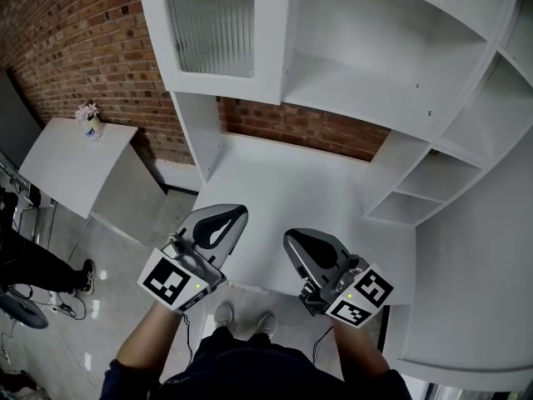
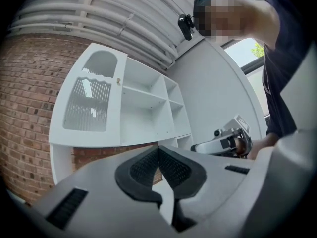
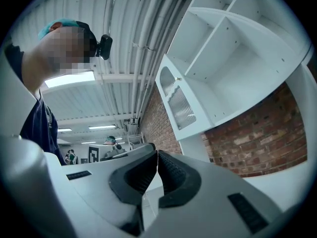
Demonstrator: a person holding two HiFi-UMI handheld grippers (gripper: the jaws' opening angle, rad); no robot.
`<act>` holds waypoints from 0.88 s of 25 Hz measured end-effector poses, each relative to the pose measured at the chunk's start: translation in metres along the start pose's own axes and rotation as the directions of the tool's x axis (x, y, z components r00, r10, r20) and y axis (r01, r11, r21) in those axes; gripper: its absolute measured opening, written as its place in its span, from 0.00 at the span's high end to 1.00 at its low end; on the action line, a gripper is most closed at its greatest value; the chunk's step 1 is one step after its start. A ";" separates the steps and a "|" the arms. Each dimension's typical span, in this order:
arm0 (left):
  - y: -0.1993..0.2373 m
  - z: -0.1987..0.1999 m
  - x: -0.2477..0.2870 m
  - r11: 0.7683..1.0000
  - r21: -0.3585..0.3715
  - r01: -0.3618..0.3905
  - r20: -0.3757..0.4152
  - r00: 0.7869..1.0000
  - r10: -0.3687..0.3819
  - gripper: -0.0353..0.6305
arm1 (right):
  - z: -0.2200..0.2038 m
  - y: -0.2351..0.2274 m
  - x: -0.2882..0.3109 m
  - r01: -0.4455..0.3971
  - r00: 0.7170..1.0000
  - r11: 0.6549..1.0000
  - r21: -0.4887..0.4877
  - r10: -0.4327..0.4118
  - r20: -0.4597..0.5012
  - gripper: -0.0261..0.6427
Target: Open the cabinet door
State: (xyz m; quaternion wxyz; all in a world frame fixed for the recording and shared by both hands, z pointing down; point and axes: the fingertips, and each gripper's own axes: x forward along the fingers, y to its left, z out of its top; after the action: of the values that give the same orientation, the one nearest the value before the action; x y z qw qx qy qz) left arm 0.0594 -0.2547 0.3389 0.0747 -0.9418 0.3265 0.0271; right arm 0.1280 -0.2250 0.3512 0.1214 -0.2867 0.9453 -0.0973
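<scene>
Found left gripper (image 1: 237, 213) clenched on nothing, well below cabinet door (image 1: 212, 25). Found right gripper (image 1: 291, 240) likewise clenched, empty, below same door. Observed door shut.

Operator wears a dark navy short-sleeved top (image 1: 250, 367) and pale grey shoes (image 1: 223, 314). Teal cap (image 3: 55, 25) on the head, with a small black head camera (image 3: 105, 45) fixed at its front.

The left gripper (image 1: 238, 214) has a light grey moulded shell and tapering jaws lined with black ribbed pads (image 2: 173, 168). There is a short black slot (image 2: 67, 208) on the upper face of each jaw. At the rear is a marker cube (image 1: 174, 280), white with black square patterns and one small green light near its edge. A thin dark cable (image 1: 185, 327) hangs beneath.

The right gripper (image 1: 290, 238) has the same grey shell, black pads, patterned cube, green light and dark cable.
</scene>
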 end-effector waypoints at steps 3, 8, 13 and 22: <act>0.014 0.006 0.009 1.000 0.025 0.015 0.014 1.000 -0.015 0.94 | 0.011 -0.003 0.013 0.009 1.000 0.999 -0.038 -0.008 0.012 0.92; 0.039 0.026 0.024 0.997 0.074 0.036 0.065 0.997 -0.041 0.94 | 0.027 -0.008 0.036 0.032 0.999 0.996 -0.084 -0.029 0.037 0.92; 0.067 0.048 0.043 0.988 0.142 0.067 0.092 0.993 -0.081 0.94 | 0.051 -0.018 0.063 0.064 0.996 0.990 -0.128 -0.054 0.077 0.92; 0.114 0.095 0.079 0.955 0.289 0.062 0.146 0.983 -0.108 0.94 | 0.086 -0.032 0.098 0.096 0.988 0.976 -0.197 -0.069 0.138 0.92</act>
State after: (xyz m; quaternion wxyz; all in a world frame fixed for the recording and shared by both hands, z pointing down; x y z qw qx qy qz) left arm 0.0502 -0.3763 0.2235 0.2358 -0.9294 0.2790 0.0522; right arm 0.0899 -0.3166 0.2604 0.1487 -0.3423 0.9276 0.0137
